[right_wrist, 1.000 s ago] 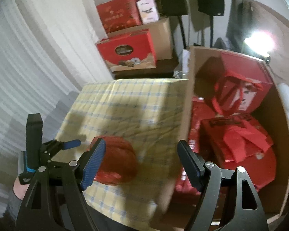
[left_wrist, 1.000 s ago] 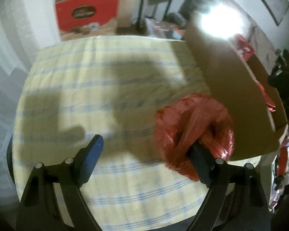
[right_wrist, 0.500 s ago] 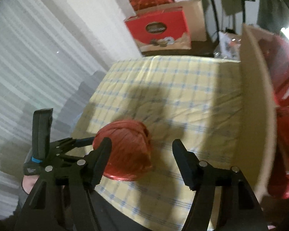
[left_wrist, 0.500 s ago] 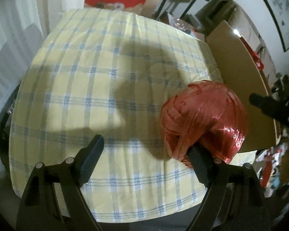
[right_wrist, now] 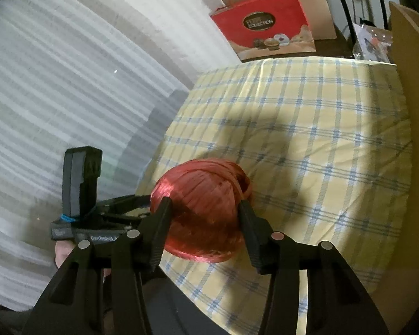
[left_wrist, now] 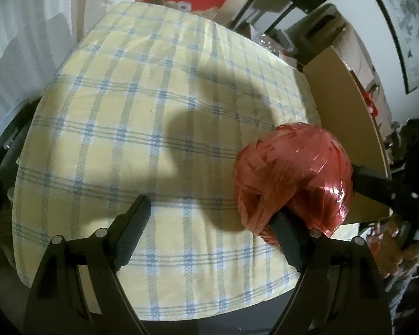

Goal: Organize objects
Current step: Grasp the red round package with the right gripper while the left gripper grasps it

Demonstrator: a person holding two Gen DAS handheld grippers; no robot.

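A shiny red ball of raffia ribbon [left_wrist: 293, 176] sits at the near right corner of the yellow and blue checked table [left_wrist: 153, 111]. My left gripper [left_wrist: 209, 223] is open, and its right finger [left_wrist: 287, 240] is pushed into the ball's hollow. In the right wrist view the ball [right_wrist: 201, 203] lies between the fingers of my right gripper [right_wrist: 204, 215], whose jaws straddle it and touch or nearly touch its sides. The left gripper's body [right_wrist: 97, 212] shows beyond the ball on the left.
A tall cardboard box [left_wrist: 346, 128] stands against the table's right edge [right_wrist: 413, 55]. A red gift bag [right_wrist: 265, 25] and more boxes stand behind the table. White curtains [right_wrist: 69, 83] hang on the left.
The right gripper swung left from over the cardboard box to the ball and narrowed around it. The left gripper pulled the ball back a little toward the near corner.
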